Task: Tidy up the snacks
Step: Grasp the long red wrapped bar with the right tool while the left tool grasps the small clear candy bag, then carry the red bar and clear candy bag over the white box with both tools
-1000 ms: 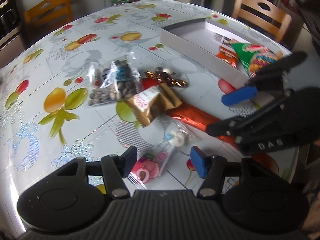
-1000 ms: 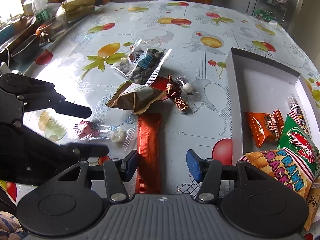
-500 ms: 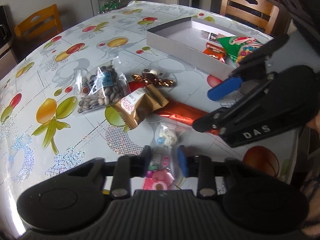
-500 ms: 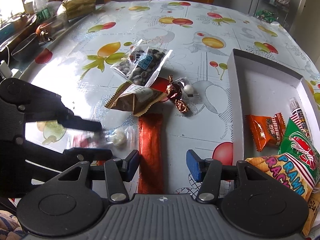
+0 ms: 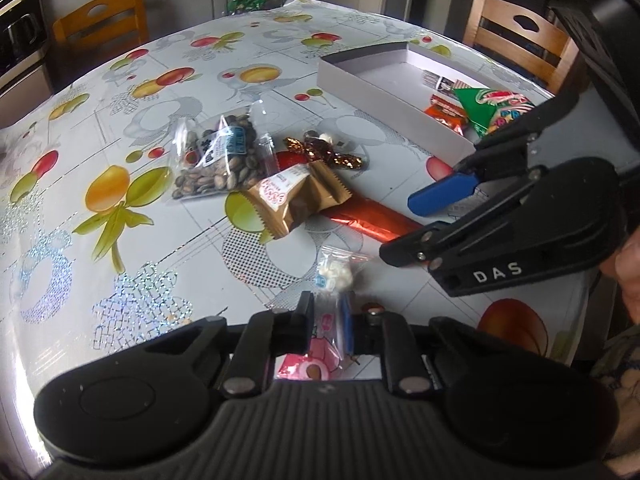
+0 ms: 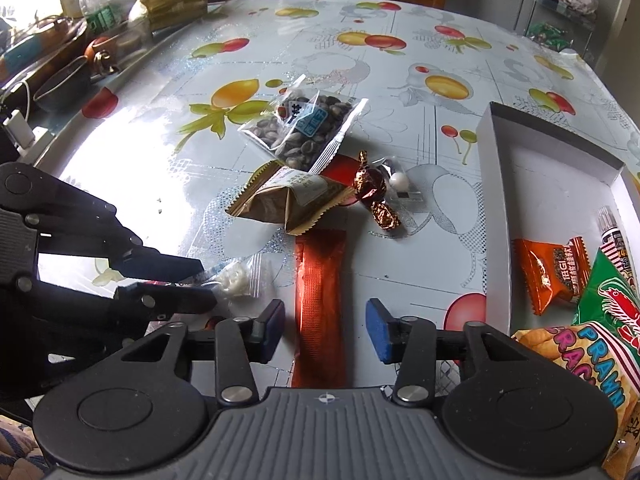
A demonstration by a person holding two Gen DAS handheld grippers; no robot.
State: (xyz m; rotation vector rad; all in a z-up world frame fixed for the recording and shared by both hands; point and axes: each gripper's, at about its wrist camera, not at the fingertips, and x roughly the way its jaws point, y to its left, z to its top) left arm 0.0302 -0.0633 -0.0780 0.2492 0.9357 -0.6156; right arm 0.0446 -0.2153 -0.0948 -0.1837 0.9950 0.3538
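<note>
A: Left wrist view: the left gripper is pinching a thin, crinkly clear candy packet on the glossy fruit-print table.

B: And the right gripper?

A: Its jaws have just been closing, not yet touching the long, flat red foil bar between them. The shallow white cardboard box is lying to the right.

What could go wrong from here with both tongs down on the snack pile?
1. The left tongs have just closed on the clear candy bag by its thin film only; it may slip out on lifting.
2. The right tongs straddle the red bar, jaws just narrowing but not touching it. Its far end lies under the brown packet, so pulling could drag that packet.
3. Both tongs sit close together and could collide.
</note>
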